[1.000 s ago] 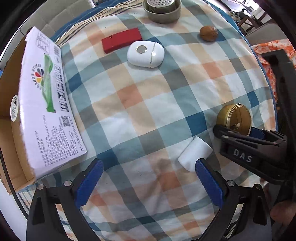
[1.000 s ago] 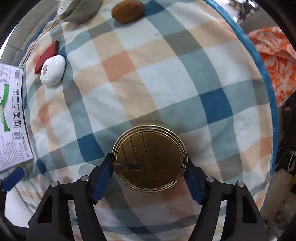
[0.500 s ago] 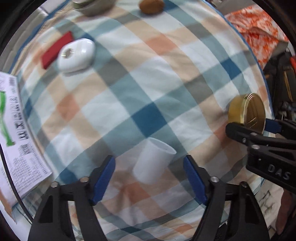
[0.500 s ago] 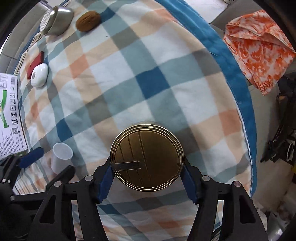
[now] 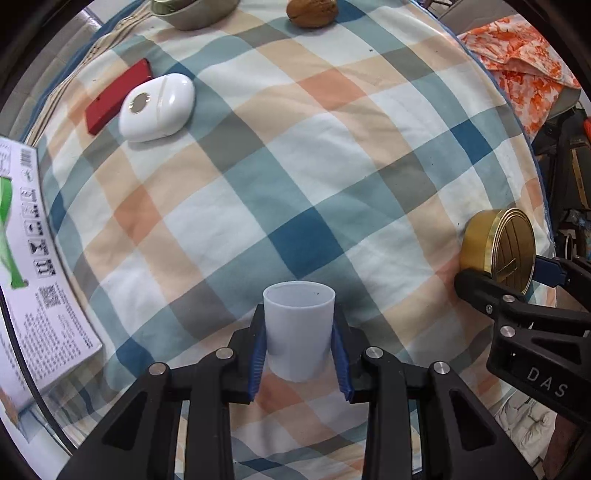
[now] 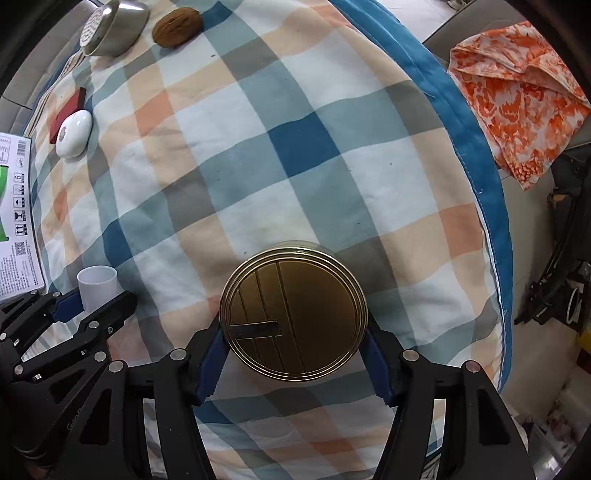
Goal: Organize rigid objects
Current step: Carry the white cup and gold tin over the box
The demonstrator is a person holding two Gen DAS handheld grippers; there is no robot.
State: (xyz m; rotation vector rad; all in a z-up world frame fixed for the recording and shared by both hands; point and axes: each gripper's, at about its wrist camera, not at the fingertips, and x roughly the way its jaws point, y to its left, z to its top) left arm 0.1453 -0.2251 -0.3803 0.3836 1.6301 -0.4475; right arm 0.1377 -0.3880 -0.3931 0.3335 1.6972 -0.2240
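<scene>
A small white plastic cup (image 5: 297,330) stands upright on the plaid cloth, and my left gripper (image 5: 298,354) is shut on it, blue pads pressed to both sides. The same cup (image 6: 96,286) shows at the left of the right wrist view. My right gripper (image 6: 295,354) is shut on a round gold tin (image 6: 293,317), held lid up over the cloth. In the left wrist view that gold tin (image 5: 496,251) sits at the right edge between the right gripper's fingers.
A white oval case (image 5: 157,107) lies beside a red flat block (image 5: 118,96) at the far left. A brown nut (image 5: 312,13) and a metal bowl (image 5: 195,11) sit at the back. A printed cardboard box (image 5: 33,288) borders the left. Orange patterned fabric (image 6: 517,96) lies off the table's right.
My left gripper moved over the white cup, lowered and shut on it; the cup now stands upright between the pads. My right gripper kept the gold tin and shifted toward the cloth's right edge.
</scene>
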